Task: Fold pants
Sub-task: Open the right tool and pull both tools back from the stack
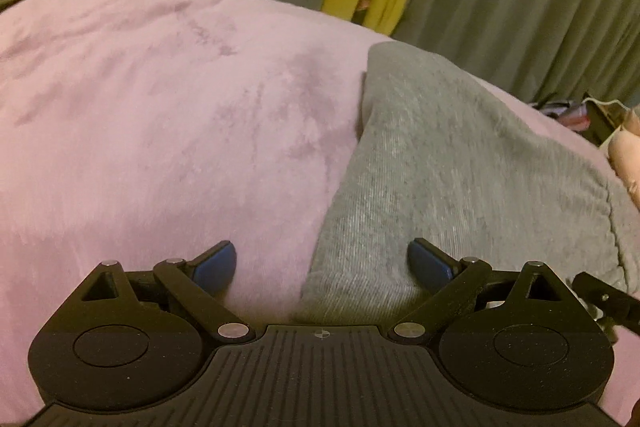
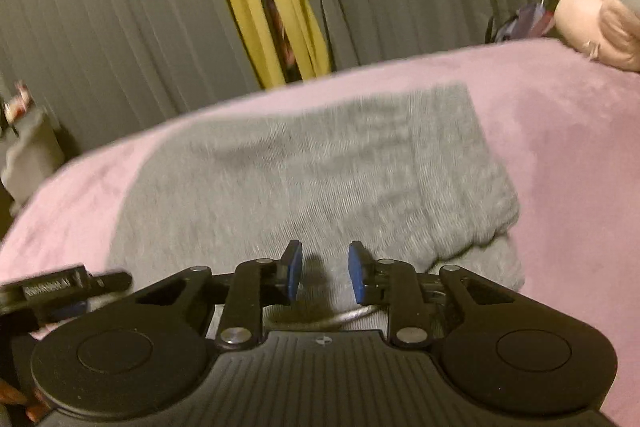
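pants [image 2: 312, 171] folded on pink blanket [image 1: 160, 107] | left gripper [image 1: 322, 265] wide, empty | right gripper [image 2: 325, 275] narrow, empty

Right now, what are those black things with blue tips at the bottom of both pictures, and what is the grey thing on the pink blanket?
Those are two grabbing tools, one in each of a person's hands. Each carries a small camera that looks out along its two fingers, so each picture is that tool's own view. The left gripper has its blue-tipped fingers spread wide open. The right gripper has its fingers closer together, but there is a gap and nothing is pinched in it. The grey thing is a pair of pants, already folded over, lying on a pink blanket. Neither tool holds anything. Behind hang grey curtains, and a pink soft toy sits at the far right.
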Tool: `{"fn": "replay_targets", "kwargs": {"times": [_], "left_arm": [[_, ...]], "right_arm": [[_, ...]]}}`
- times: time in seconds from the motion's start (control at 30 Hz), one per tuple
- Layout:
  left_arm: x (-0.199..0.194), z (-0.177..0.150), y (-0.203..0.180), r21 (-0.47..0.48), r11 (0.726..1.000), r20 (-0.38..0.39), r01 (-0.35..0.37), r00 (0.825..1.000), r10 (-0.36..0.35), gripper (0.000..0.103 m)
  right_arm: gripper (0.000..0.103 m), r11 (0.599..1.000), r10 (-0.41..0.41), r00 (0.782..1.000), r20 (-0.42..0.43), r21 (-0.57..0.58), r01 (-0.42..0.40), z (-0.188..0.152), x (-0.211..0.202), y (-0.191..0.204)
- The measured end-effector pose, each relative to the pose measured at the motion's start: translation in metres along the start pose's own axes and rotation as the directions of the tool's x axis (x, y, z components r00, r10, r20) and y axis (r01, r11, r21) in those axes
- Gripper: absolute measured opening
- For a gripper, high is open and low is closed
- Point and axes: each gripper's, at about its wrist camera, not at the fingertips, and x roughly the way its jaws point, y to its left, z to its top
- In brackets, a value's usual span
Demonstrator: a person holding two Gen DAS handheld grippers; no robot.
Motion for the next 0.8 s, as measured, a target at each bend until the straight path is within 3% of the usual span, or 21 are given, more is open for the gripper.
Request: {"fn": "replay_targets", "kwargs": {"times": [0.3,0.7,0.8], "left_arm": [[0.0,-0.002,0.001,0.004,1.0,-0.003,-0.019,1.0,0.019,0.1],[-0.023,-0.012,0.0,0.01,0.997,-0.012,-0.071,0.997,0.071,0.1],[-0.043,-0.01,0.008,-0.046,0.999,0.025,-0.01,1.0,0.011,0.099]], "right_arm": [[0.026,0.988,-0.045,0.999,-0.001,-0.148,0.044,-0.014,0.0,0.014],[0.026,0.993,-0.045,0.999,-0.016,-0.112,0.043,-0.013,-0.007,0.007],[0.026,0.993,-0.052,0.998,-0.026,-0.106,0.049,-0.015,-0.016,0.008]]}}
